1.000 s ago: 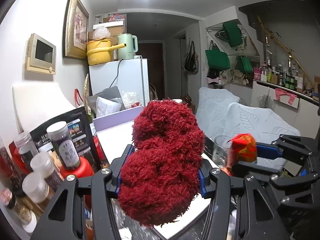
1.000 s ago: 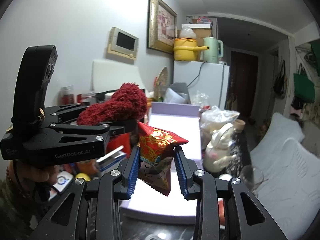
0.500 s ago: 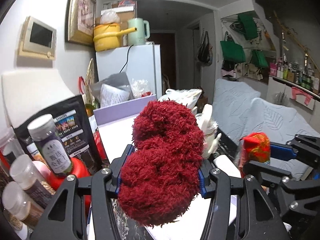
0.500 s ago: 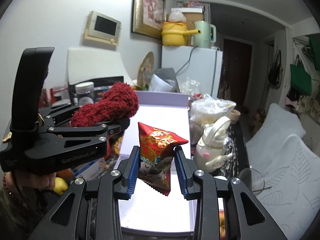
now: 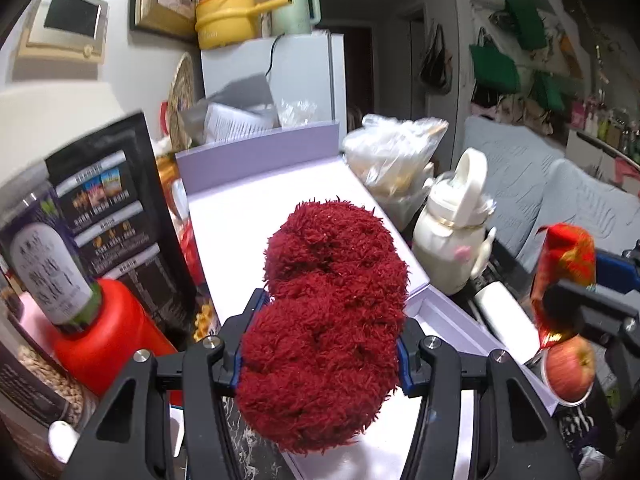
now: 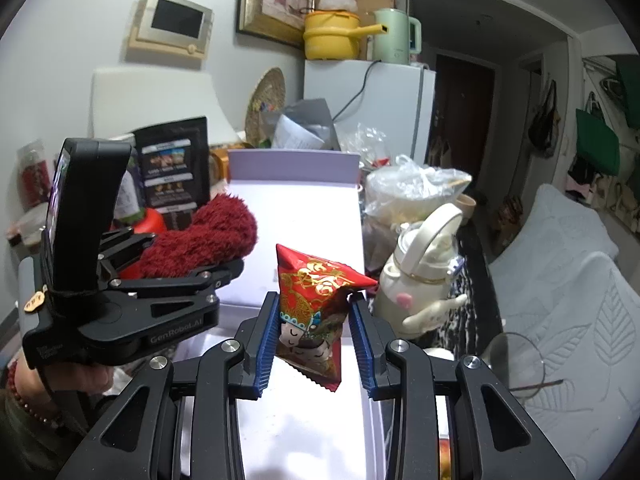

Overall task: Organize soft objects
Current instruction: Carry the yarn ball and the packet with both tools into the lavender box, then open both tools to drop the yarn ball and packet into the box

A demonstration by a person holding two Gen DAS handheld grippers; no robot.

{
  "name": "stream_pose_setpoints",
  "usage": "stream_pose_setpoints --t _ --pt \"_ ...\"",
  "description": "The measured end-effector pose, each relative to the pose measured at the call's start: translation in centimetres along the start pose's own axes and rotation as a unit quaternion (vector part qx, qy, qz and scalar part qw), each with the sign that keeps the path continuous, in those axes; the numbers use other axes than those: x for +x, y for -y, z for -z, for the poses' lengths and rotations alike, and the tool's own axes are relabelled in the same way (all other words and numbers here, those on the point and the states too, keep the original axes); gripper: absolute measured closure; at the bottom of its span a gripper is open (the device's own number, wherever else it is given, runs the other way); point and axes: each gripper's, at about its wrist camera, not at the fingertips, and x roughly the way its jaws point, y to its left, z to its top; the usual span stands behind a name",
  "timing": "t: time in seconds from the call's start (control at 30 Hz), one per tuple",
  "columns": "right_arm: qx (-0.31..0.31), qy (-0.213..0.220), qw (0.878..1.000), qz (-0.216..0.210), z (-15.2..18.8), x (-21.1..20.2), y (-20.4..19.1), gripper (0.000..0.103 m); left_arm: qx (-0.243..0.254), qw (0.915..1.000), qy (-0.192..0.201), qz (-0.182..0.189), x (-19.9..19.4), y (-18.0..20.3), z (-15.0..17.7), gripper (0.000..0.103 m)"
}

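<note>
My left gripper (image 5: 320,344) is shut on a fluffy dark red plush (image 5: 324,320) and holds it above the near end of an open lavender box (image 5: 256,156). The plush also shows in the right wrist view (image 6: 204,236), with the left gripper (image 6: 236,264) around it. My right gripper (image 6: 314,332) is shut on a red printed snack bag (image 6: 316,316), held above the same box (image 6: 292,168). The bag shows at the right edge of the left wrist view (image 5: 568,264).
A white teapot (image 6: 424,284) and a plastic bag (image 6: 412,188) stand right of the box. A black pouch (image 5: 108,208), jars (image 5: 44,264) and a red lid (image 5: 108,328) crowd its left. An apple (image 5: 570,368) lies near right. A glass (image 6: 516,364) stands by the sofa.
Both grippers have moved forward and down over the lavender box, still holding the plush and the snack bag. The views tilt lower toward the box.
</note>
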Motion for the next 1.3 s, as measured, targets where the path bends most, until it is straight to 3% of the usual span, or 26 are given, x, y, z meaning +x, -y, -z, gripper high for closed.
stream_pose_setpoints --t 0.13,0.43,0.77,1.3 --pt "0.008 -0.010 1.000 -0.005 0.4 2.1 0.5 0.069 -0.004 0.9996 -0.029 -0.005 1.9 -0.5 0.5 0.049" --pt "0.026 -0.032 0.999 -0.008 1.0 5.3 1.5 0.069 0.019 0.9979 -0.050 -0.035 4.2 -0.1 1.4 0.049" --pt "0.028 -0.060 0.998 -0.008 1.7 7.3 1.6 0.069 0.043 0.9956 -0.079 -0.027 6.1 1.3 2.5 0.049" --pt "0.051 -0.119 0.991 -0.028 3.2 9.7 2.3 0.069 0.033 0.9849 -0.170 -0.009 9.5 1.4 4.4 0.046"
